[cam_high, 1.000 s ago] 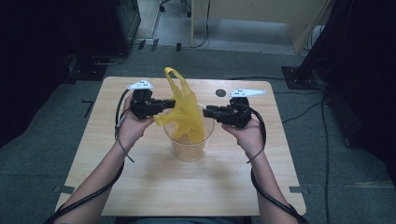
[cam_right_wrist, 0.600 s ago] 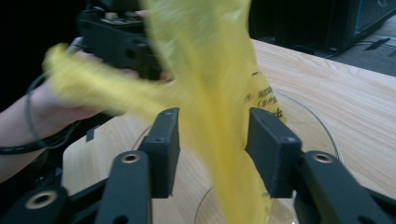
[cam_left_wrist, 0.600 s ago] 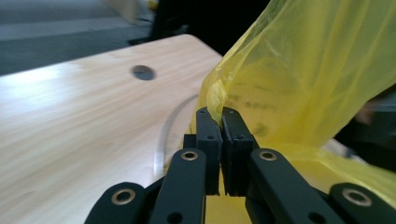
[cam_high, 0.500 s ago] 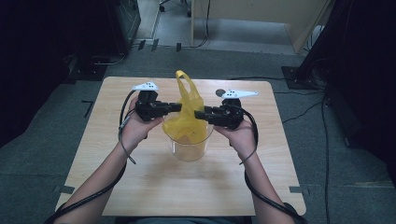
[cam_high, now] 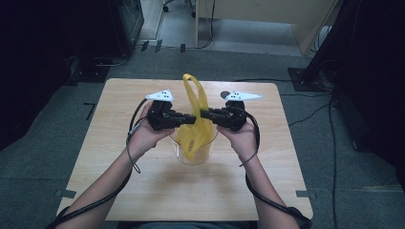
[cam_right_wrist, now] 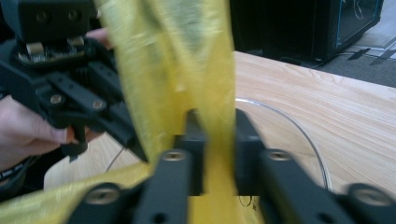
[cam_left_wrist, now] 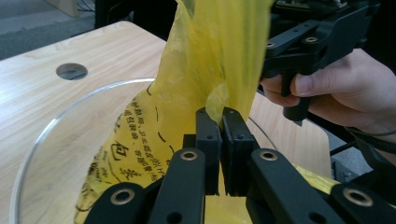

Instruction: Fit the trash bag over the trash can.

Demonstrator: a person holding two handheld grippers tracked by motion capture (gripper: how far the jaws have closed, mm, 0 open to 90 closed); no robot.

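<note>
My matt black plastic grippers hold a thin, glossy yellow plastic bag [cam_left_wrist: 205,51] over a clear smooth container [cam_left_wrist: 42,140] on the pale matt wooden table [cam_high: 119,181].

**Yellow bag held over clear tub**

The bag [cam_high: 197,125] is thin yellow plastic, crinkled and translucent, with dark print on its lower part; one looped handle stands up above it, tilted slightly; its lower end hangs inside the tub [cam_high: 193,155]; its sides are pinched left and right, bunching it narrow. The tub is clear, round, open-topped, upright near the middle of the table [cam_high: 143,191]; its rim [cam_left_wrist: 42,140] shows as a pale curve.
</note>
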